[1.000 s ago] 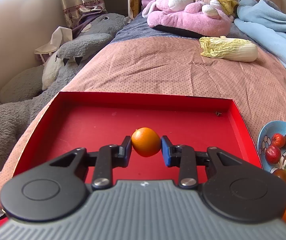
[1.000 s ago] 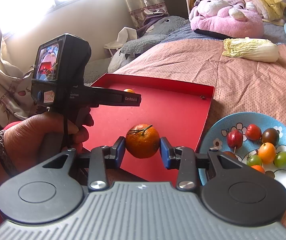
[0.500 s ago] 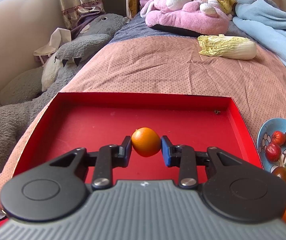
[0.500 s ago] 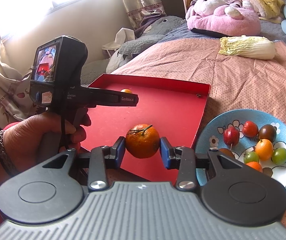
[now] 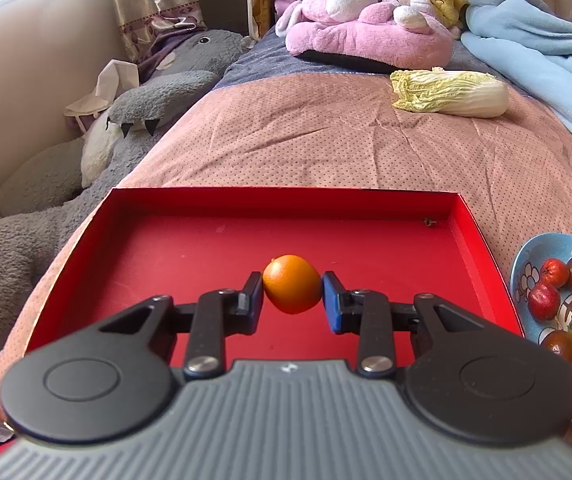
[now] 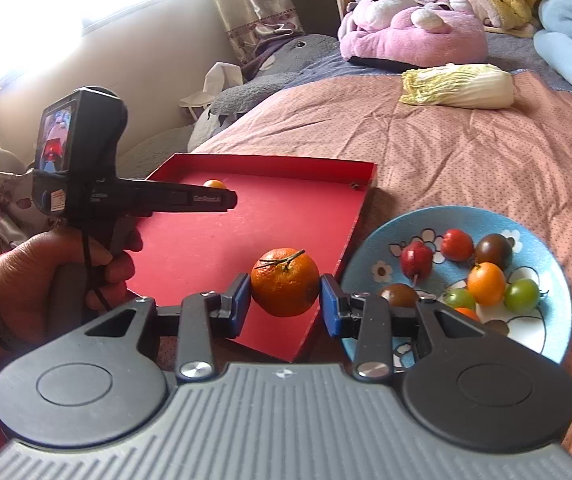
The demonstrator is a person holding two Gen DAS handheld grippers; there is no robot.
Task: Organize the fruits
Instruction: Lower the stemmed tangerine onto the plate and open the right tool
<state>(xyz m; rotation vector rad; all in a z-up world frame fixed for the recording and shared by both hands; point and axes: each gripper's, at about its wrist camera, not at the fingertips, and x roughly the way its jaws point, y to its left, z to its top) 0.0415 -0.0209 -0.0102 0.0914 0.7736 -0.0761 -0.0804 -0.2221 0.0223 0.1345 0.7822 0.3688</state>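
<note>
Fruit is pinched in both tongs at once. The left tongs point(image 5: 292, 298) grip a small smooth orange fruit point(image 5: 292, 283) over the middle of the red tray point(image 5: 482, 248), and the right tongs point(image 6: 285, 298) clamp a larger mandarin point(image 6: 285, 282), stem twig up, above the tray's near right corner, just beside the blue flowered plate point(image 6: 370, 240). On the plate lie more small tomatoes and fruits, red, dark, orange and green.

To set these down well, I'd say each fruit should be lowered until it touches the tray floor before the pads let go; round fruit dropped from any height will likely roll, and the bed point(image 5: 326, 140) beneath the tray is soft, so the tray may tilt under pressure. Whether the left fruit already touches the floor is hard to judge from here. Placing the two well apart, the mandarin away from the low rim, and opening the pads slowly and evenly should keep them from being nudged. Like probably belongs beside like, in neat rows.
</note>
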